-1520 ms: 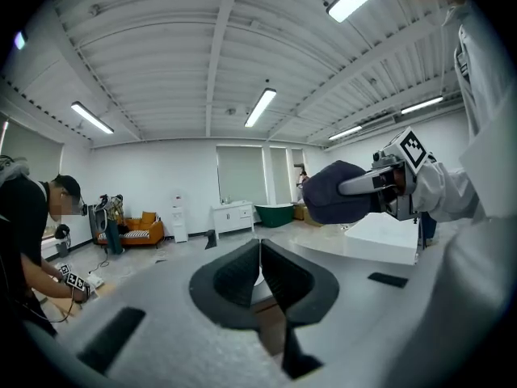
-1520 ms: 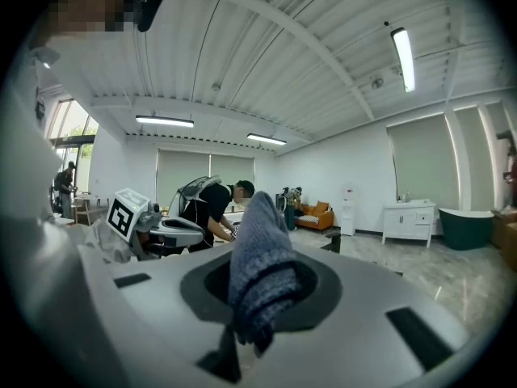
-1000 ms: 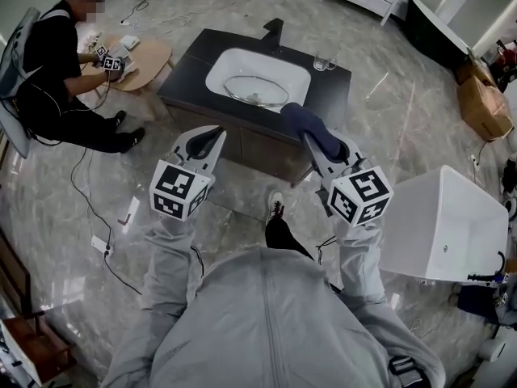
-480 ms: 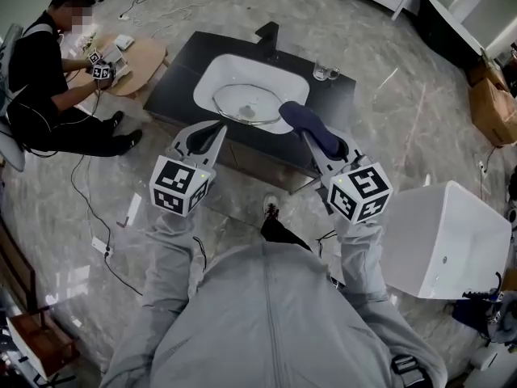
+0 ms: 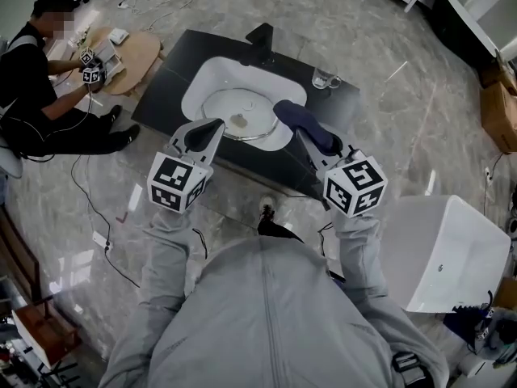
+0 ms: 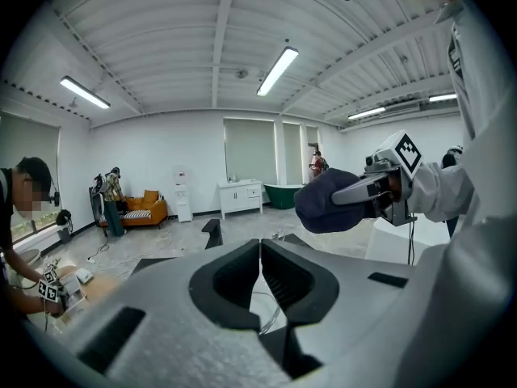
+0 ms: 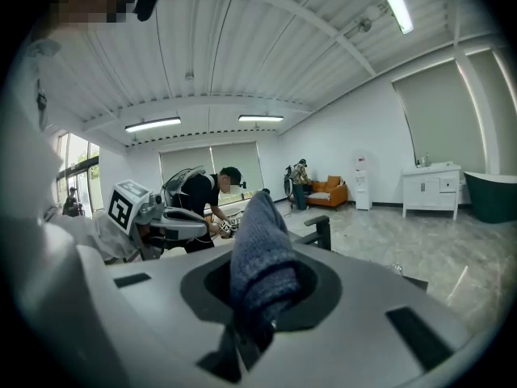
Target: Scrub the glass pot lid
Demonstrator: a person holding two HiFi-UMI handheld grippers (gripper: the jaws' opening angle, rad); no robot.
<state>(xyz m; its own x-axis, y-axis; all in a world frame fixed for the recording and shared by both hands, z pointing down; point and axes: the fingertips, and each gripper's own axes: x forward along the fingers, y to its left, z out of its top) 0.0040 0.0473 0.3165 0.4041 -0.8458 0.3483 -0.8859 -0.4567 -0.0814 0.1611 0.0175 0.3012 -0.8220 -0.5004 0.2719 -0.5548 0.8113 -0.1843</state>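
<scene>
The left gripper [image 6: 259, 250] had its jaws pressed together with nothing between them, while the right gripper [image 7: 258, 305] was clamped on a dark blue cloth [image 5: 301, 123], a thick, nubbly wad that stuck out past the jaw tips in a rounded lump. Over the last second both grippers had closed in on the basin [image 5: 197, 82]: a second earlier they hung short of its cabinet front, and now, in the head view, their tips overlapped the basin's near rim. That suggested the approach was almost done and no scrubbing had begun, since the cloth looked to be above the basin, not yet on anything. The lid [image 5: 229, 106] lay flat inside the basin, a clear round disc with a bright metal rim and a small knob near its middle. The basin itself was white, glossy and rounded, set in a flat dark counter [image 5: 171, 83], with a black tap [image 5: 260, 35] at the basin's far side and a small glass [image 5: 325, 78] off its far right corner
</scene>
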